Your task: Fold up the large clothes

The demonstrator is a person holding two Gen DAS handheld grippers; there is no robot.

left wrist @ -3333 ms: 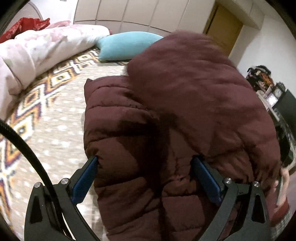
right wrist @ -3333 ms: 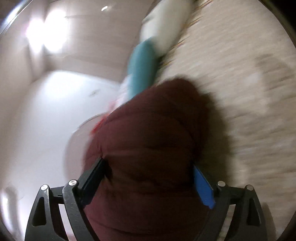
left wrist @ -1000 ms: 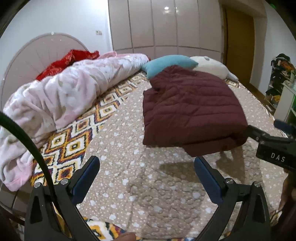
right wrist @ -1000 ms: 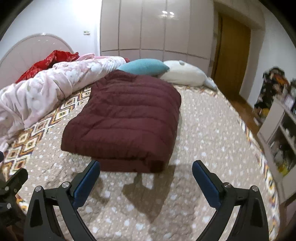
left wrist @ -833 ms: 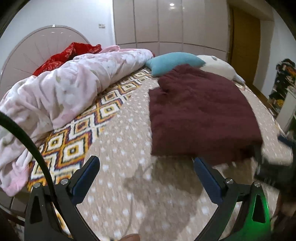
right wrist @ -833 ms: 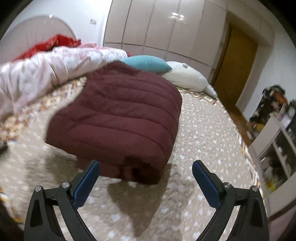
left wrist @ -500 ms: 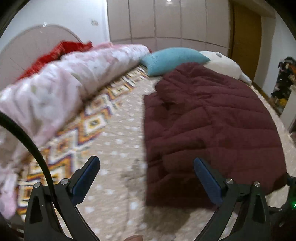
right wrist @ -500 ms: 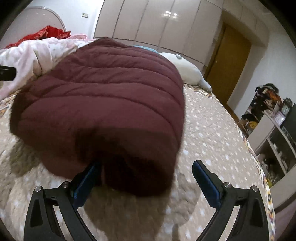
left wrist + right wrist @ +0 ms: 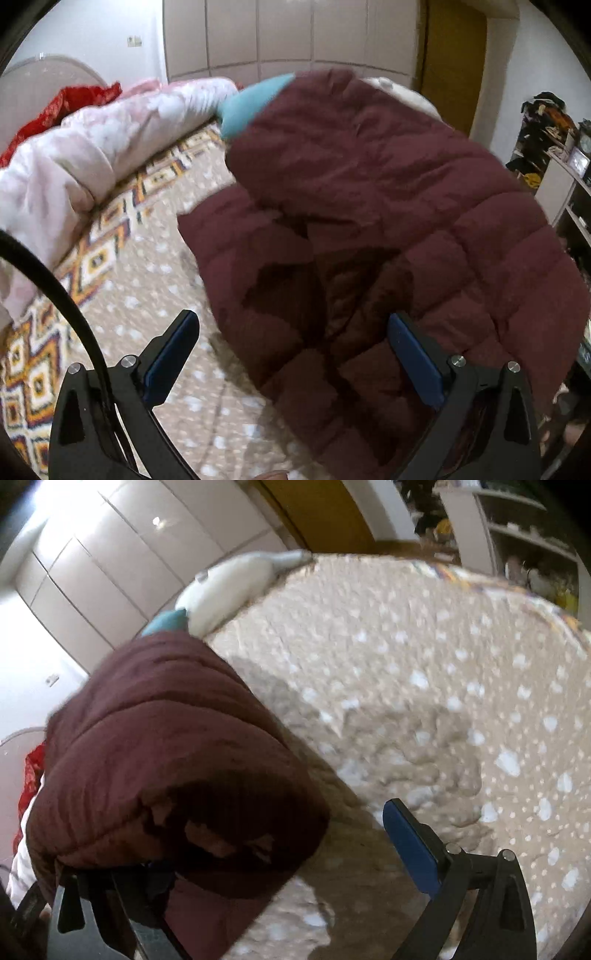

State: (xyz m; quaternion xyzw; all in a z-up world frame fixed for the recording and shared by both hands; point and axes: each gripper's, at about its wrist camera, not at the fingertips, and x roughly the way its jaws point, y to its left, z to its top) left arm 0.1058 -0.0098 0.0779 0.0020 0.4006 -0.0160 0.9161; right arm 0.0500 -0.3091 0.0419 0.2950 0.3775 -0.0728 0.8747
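Lifting the maroon padded coat (image 9: 388,206) off the bed (image 9: 155,280), apparently to turn the bulky bundle over for another fold. Left tongs (image 9: 291,347) spread wide, coat edge bulging between the jaws, nothing pinched. Right tongs (image 9: 280,853) also splayed, coat draped over the left finger, scooped from beneath rather than clamped, probably because the padding is too thick.

Warm indoor light, moderate brightness. Ceiling spot reflection on wardrobe doors (image 9: 156,520) at 11 o'clock, wall blown out at 9 o'clock. Motion blur over bedspread (image 9: 424,672) and jacket (image 9: 369,221). Deep shadow in jacket folds. Strong fisheye bending, black vignette at corners.
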